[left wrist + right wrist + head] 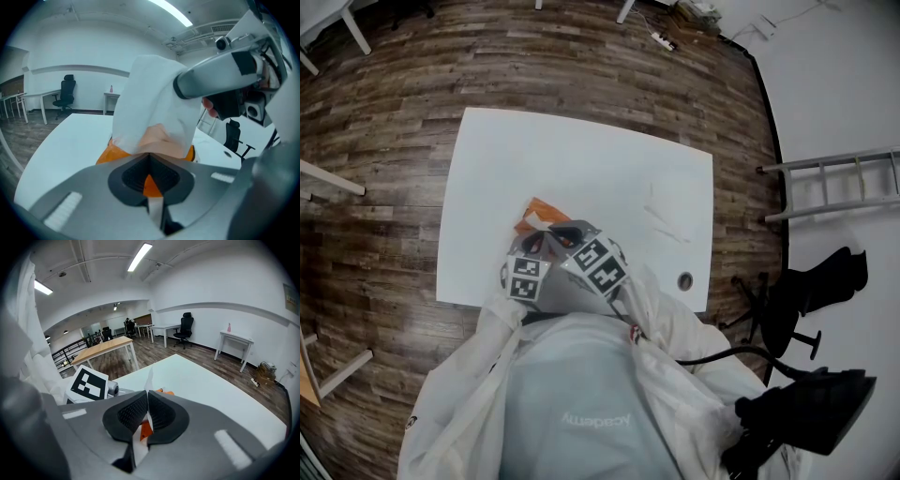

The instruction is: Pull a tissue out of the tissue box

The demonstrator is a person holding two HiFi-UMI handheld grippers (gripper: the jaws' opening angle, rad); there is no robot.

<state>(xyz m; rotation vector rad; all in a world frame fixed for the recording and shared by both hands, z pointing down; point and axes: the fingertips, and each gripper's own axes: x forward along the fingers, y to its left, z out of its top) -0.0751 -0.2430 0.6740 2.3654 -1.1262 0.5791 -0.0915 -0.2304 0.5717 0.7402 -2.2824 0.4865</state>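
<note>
R gripper [147, 397] is pinched shut on the tissue [150, 93], which stands up from the orange tissue box [111, 152]. L gripper [150, 157] is clamped on the box edge, at near-left of the table [581, 159].

Open office: white desks [236, 338], swivel chairs [186, 325], ceiling striplights [139, 256].

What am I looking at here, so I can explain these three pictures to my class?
A person holds a grasping tool in each hand; there is no robot. One picture looks down from a camera on the person's head; the other two come from cameras on the tools. On the white table is an orange tissue pack. The left tool grips the pack; the right tool pinches a white tissue rising out of it.
</note>
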